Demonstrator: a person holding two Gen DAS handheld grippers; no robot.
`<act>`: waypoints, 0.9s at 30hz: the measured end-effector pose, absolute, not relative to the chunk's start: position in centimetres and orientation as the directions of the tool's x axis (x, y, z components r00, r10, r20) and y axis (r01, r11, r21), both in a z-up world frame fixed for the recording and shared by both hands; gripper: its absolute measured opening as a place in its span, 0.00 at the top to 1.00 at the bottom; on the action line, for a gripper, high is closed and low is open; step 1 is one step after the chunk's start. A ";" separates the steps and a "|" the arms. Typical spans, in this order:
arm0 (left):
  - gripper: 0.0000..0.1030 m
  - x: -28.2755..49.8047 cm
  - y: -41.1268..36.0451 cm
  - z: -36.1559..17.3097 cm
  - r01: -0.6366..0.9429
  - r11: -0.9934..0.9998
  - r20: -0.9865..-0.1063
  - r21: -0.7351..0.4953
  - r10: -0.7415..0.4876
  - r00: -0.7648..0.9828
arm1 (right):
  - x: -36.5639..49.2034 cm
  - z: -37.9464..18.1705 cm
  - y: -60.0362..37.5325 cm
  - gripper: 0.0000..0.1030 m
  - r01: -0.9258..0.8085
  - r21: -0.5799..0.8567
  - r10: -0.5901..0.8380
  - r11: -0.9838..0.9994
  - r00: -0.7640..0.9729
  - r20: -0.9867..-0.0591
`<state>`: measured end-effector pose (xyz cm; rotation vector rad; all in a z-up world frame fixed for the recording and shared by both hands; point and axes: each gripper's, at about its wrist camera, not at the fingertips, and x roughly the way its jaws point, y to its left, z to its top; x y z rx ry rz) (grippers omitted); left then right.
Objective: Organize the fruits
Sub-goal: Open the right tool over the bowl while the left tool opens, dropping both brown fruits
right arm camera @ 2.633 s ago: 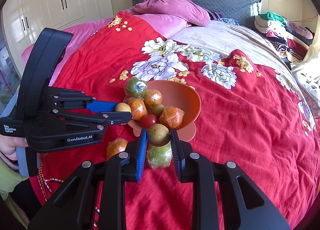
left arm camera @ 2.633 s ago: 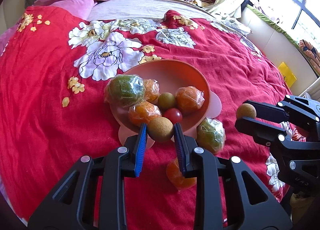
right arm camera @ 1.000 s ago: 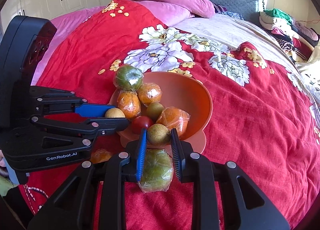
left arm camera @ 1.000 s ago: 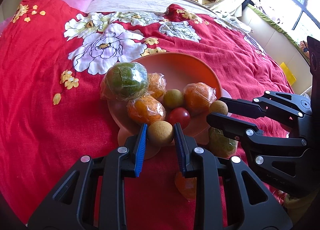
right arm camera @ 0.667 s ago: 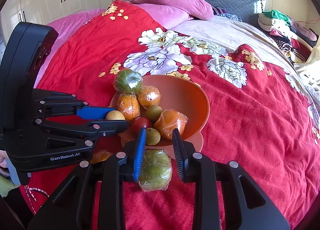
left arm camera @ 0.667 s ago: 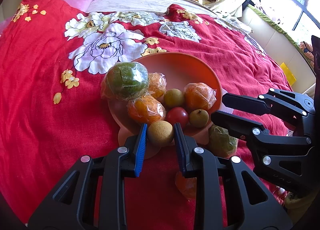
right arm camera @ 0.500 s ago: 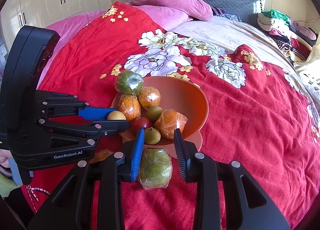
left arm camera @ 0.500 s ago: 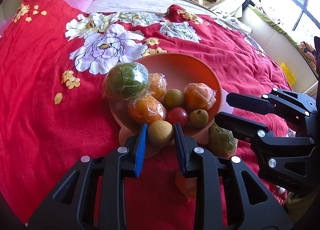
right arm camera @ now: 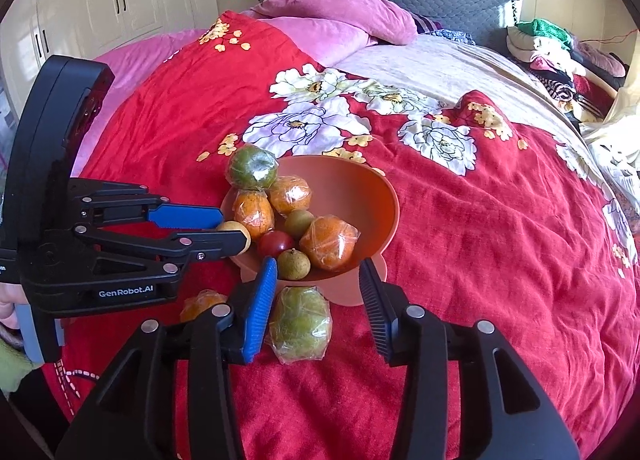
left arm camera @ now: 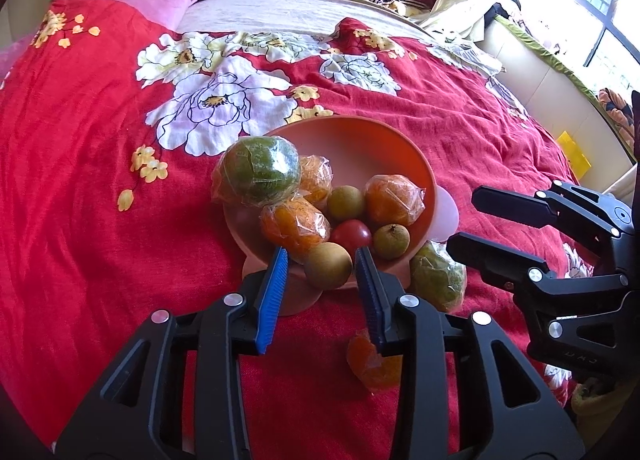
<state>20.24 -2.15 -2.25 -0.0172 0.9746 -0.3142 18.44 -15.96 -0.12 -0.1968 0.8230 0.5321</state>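
Both claws opening at the bowl

Left claw [left arm camera: 322, 280] stood open around a brown fruit [left arm camera: 328, 264]; empty right claw [right arm camera: 318, 302] hung nearer the wrapped green fruit [right arm camera: 300, 322].

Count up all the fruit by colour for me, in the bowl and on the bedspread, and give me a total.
wrapped orange fruits: 4
wrapped green fruits: 2
small brownish fruits: 3
red fruit: 1
Total: 10
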 end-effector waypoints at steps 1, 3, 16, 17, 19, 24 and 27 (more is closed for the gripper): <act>0.71 20.2 -2.2 -2.1 0.255 0.955 -0.809 -0.155 -0.271 0.523 | 18.5 -0.1 -16.0 0.57 -0.520 0.036 0.373 0.853 0.560 -0.740; 0.69 20.1 -2.2 -1.9 0.256 0.954 -0.805 -0.154 -0.272 0.527 | 18.4 0.1 -16.2 0.55 -0.517 0.038 0.373 0.855 0.563 -0.738; 0.53 19.4 -2.2 -0.3 0.258 0.954 -0.786 -0.152 -0.275 0.553 | 17.7 1.0 -17.0 0.41 -0.498 0.042 0.370 0.866 0.583 -0.723; 0.52 19.4 -2.3 -0.2 0.257 0.954 -0.786 -0.152 -0.274 0.555 | 17.7 1.1 -17.1 0.40 -0.496 0.043 0.371 0.867 0.586 -0.721; 0.48 19.3 -2.2 -0.1 0.256 0.955 -0.784 -0.153 -0.274 0.557 | 17.6 1.3 -17.2 0.39 -0.492 0.044 0.370 0.869 0.589 -0.718; 0.39 19.0 -2.1 0.4 0.254 0.955 -0.778 -0.152 -0.274 0.565 | 17.4 1.6 -17.6 0.31 -0.480 0.048 0.366 0.876 0.598 -0.713; 0.36 18.7 -2.0 0.8 0.255 0.955 -0.775 -0.152 -0.275 0.569 | 17.2 1.9 -17.8 0.29 -0.475 0.049 0.366 0.879 0.603 -0.709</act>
